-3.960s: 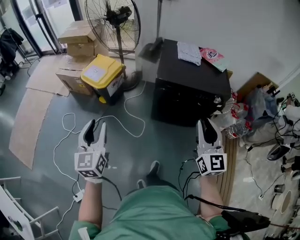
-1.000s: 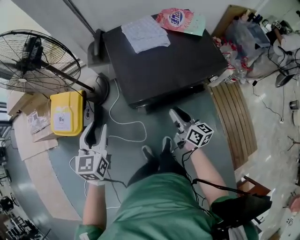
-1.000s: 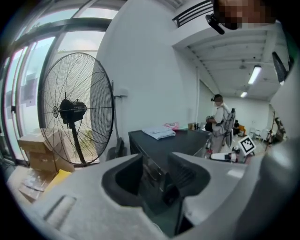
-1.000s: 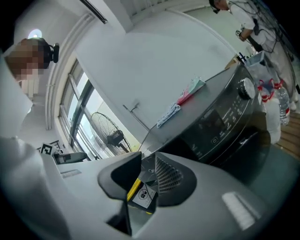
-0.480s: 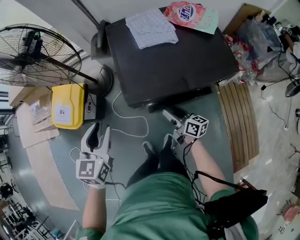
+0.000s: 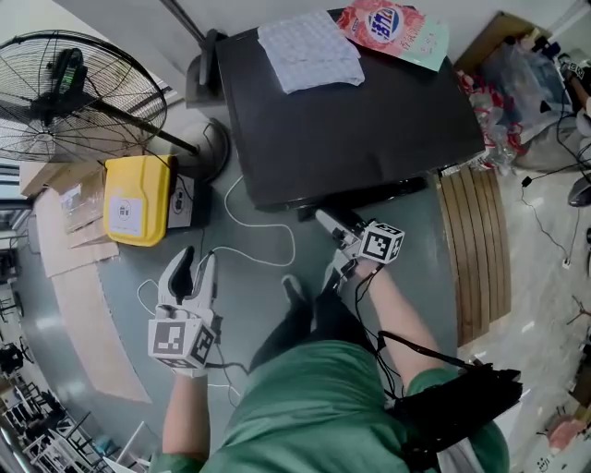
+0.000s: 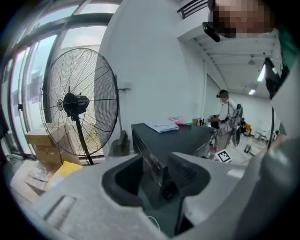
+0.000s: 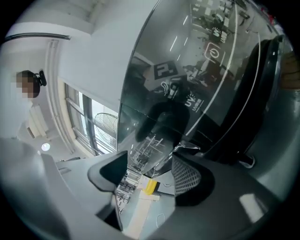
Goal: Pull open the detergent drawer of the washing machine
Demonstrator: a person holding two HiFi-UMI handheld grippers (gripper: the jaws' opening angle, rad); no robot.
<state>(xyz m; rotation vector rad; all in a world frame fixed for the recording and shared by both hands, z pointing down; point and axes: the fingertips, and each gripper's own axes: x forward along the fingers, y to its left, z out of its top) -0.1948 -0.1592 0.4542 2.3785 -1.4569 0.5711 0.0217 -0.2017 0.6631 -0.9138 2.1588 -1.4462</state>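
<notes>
The detergent drawer (image 8: pixel 146 152) sits at the centre of my right gripper view, a glossy dark front with fine white print, on the front face of the black washing machine (image 6: pixel 351 120). That machine fills the upper middle of the head view. My right gripper (image 6: pixel 325 222) is up against the front edge of the machine, a little left of centre. Its jaws stand apart with the lower corner of the drawer front reaching in between them. I cannot tell whether either pad touches it. The shiny panel beside the drawer reflects my marker cube and the room. On top of the machine a pale folded cloth (image 6: pixel 309 51) lies toward the upper left. A pink packet (image 6: pixel 392 28) lies at the top edge of the frame, just right of the cloth. My left gripper (image 6: pixel 189 260) hangs over the grey floor at the lower left, well apart from the machine. Its jaws are spread with nothing between them. In the left gripper view the machine's corner shows beyond the gap. A white cable (image 6: pixel 263 242) loops across the floor between the two grippers. A yellow box (image 6: pixel 138 199) lies at the left and a standing fan (image 6: pixel 65 97) at the upper left. Wooden slats (image 6: pixel 476 249) lie on the floor at the right.
</notes>
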